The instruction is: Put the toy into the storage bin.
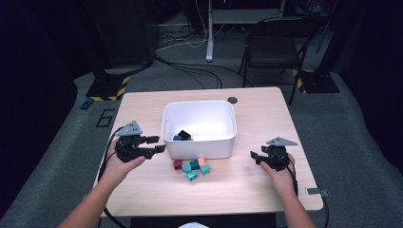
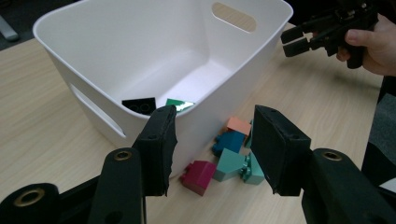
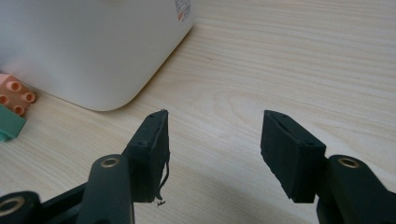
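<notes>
A white bin [image 1: 199, 142] stands mid-table; inside it lie a black brick [image 2: 139, 105] and a green one [image 2: 180, 103]. Several loose bricks lie in front of the bin: a maroon brick [image 2: 198, 175], teal ones [image 2: 232, 163], a dark blue one [image 2: 229, 141] and an orange one [image 2: 239, 125]. My left gripper [image 1: 156, 144] hovers left of the bin's front corner, open, nothing between its jaws. My right gripper [image 1: 255, 157] stands open over bare table right of the bin; in its own view the bin wall [image 3: 93, 46] and the orange brick [image 3: 14, 95] sit to its left.
The wooden table [image 1: 266, 114] has bare wood to the right and front. A dark round grommet [image 1: 232, 100] sits behind the bin. On the floor beyond stand a black chair [image 1: 273, 50] and trailing cables [image 1: 190, 66].
</notes>
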